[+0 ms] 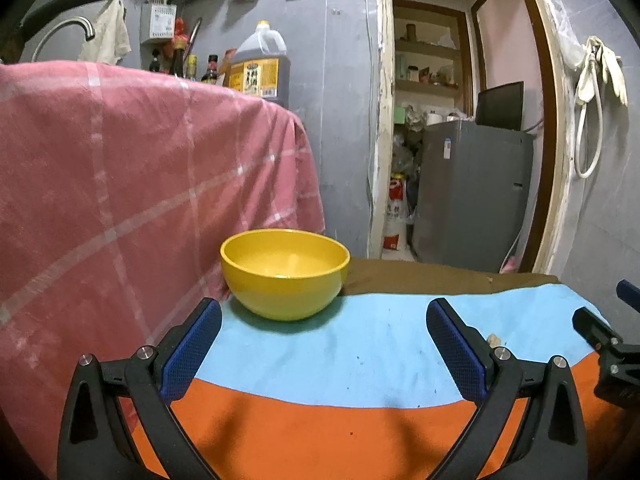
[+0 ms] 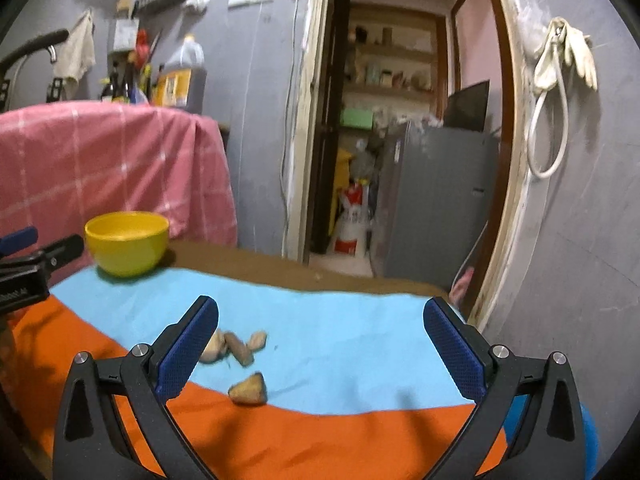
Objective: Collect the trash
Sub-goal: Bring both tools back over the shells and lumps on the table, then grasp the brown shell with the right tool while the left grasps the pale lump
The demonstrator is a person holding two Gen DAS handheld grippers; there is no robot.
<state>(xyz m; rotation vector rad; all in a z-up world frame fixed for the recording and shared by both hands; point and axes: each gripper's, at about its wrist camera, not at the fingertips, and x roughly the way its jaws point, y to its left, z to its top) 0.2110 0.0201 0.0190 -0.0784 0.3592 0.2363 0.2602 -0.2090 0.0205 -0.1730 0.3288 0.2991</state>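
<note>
A yellow bowl (image 1: pixel 285 274) stands on the blue part of the table cloth (image 1: pixel 360 352), just beyond my left gripper (image 1: pixel 324 312), which is open and holds nothing. In the right wrist view the bowl (image 2: pixel 127 243) sits at the far left. Several tan food scraps (image 2: pixel 234 348) lie on the blue cloth, and a bigger chunk (image 2: pixel 249 390) rests at the orange border. My right gripper (image 2: pixel 320 312) is open above them, with the scraps near its left finger. One scrap (image 1: pixel 494 339) shows behind my left gripper's right finger.
A pink checked cloth (image 1: pixel 132 184) drapes a raised counter left of the table. Bottles and an oil jug (image 1: pixel 260 66) stand behind it. An open doorway with a grey fridge (image 1: pixel 472 192) lies beyond the table's far brown edge (image 1: pixel 440 278).
</note>
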